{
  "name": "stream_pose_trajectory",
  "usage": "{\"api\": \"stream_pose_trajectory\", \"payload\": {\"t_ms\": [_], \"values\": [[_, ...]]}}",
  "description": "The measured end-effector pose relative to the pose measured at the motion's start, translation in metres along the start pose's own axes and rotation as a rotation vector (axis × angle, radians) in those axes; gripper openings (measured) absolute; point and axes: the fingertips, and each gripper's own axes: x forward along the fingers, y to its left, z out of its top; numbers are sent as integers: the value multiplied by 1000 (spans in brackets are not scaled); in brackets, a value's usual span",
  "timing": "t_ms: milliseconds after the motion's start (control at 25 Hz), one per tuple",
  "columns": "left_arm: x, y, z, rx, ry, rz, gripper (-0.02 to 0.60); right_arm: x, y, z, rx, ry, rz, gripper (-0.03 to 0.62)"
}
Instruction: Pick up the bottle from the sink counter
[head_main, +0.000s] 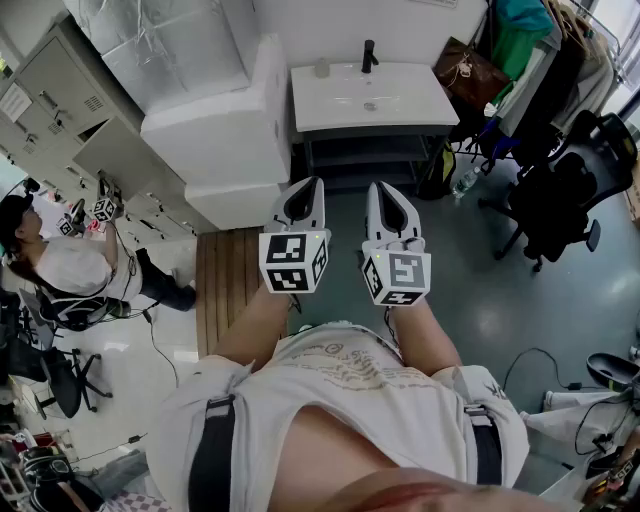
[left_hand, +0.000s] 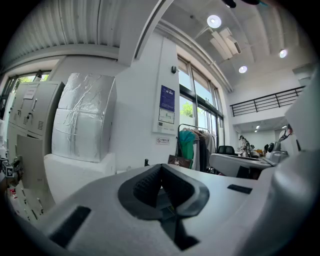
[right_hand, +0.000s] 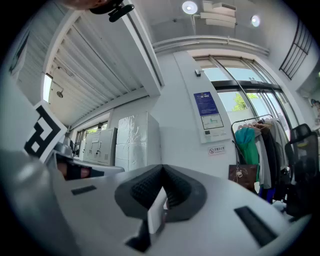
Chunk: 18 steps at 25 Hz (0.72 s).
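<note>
The white sink counter (head_main: 400, 108) stands against the far wall in the head view, with a black tap (head_main: 369, 54) at its back. A small pale bottle (head_main: 322, 67) stands upright at its back left corner. My left gripper (head_main: 303, 190) and right gripper (head_main: 386, 194) are held side by side over the floor, well short of the counter, pointing toward it. Both are shut with nothing between their jaws. In the left gripper view my left gripper (left_hand: 161, 169) shows its dark pads pressed together; in the right gripper view my right gripper (right_hand: 162, 172) shows the same.
Large wrapped white boxes (head_main: 215, 120) stand left of the counter, a brown bag (head_main: 468, 70) and hanging clothes to its right. A black office chair (head_main: 560, 190) is at the right, a wooden platform (head_main: 225, 280) on the floor at the left. A seated person (head_main: 60, 262) is far left.
</note>
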Motion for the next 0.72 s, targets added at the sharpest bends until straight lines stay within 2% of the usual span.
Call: {"api": "stream_pose_trajectory", "payload": {"t_ms": [440,720], "values": [[-2,-22,-17,5,19,30,20,-9,-28,-17,27,36,2,25],[1,-29,-21,17,39,40,20,-14,-33,-15,52,20,30,25]]}}
